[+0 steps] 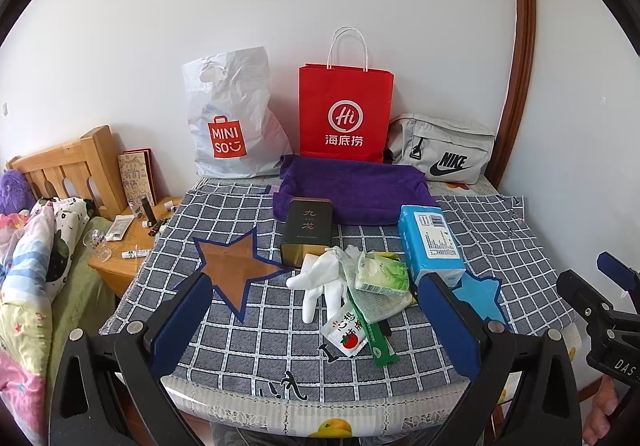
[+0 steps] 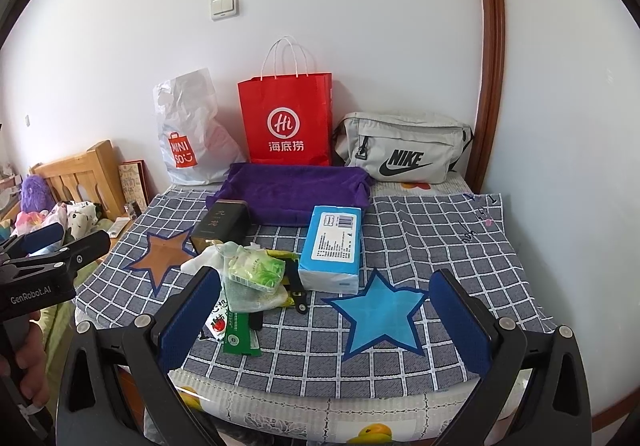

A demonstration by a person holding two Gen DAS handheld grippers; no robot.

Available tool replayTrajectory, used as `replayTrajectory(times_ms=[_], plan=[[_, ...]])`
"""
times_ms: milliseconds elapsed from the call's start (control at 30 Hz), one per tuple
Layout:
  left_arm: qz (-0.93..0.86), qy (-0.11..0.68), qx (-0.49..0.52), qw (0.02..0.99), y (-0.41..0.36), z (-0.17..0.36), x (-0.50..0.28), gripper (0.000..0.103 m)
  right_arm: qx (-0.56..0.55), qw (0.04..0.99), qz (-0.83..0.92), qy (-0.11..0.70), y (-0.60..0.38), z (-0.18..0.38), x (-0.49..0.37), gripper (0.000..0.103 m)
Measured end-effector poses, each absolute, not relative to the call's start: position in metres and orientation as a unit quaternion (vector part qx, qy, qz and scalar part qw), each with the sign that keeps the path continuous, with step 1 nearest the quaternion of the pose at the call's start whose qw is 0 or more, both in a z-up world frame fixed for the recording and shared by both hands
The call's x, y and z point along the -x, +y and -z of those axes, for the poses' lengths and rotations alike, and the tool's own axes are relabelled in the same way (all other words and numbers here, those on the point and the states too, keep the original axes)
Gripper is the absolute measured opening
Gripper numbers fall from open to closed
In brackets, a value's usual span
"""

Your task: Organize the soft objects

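Observation:
On the checked tablecloth (image 1: 248,342) lie white gloves (image 1: 320,280), a green tissue packet in a mesh pouch (image 1: 380,274), a blue tissue pack (image 1: 430,242), a dark tin (image 1: 308,230), snack sachets (image 1: 348,338) and a purple towel (image 1: 352,190). My left gripper (image 1: 316,326) is open and empty, just short of the gloves. My right gripper (image 2: 324,322) is open and empty, in front of the blue star patch (image 2: 380,314). The tissue packet (image 2: 256,270), blue tissue pack (image 2: 334,246), tin (image 2: 222,226) and purple towel (image 2: 296,190) also show there.
A white Miniso bag (image 1: 232,118), a red paper bag (image 1: 346,114) and a grey Nike bag (image 1: 444,150) stand along the back wall. A brown star patch (image 1: 236,262) lies at left. A wooden nightstand (image 1: 120,246) and bed are at left.

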State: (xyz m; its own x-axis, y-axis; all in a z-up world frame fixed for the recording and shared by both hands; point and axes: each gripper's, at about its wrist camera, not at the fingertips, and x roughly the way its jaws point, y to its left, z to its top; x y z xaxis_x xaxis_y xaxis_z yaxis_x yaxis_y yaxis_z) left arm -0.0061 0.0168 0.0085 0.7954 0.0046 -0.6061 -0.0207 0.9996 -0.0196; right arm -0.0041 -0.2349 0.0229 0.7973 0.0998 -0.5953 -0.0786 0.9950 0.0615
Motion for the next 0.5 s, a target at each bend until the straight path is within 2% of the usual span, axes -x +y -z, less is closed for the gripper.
replayTrajectory(times_ms=[500], plan=[[-0.005,0.319,0.013,0.948,0.0179,-0.008,0.0064,0.103,-0.016,0.949,-0.049,0.31,-0.2329,-0.0257,0.0063,0.103]])
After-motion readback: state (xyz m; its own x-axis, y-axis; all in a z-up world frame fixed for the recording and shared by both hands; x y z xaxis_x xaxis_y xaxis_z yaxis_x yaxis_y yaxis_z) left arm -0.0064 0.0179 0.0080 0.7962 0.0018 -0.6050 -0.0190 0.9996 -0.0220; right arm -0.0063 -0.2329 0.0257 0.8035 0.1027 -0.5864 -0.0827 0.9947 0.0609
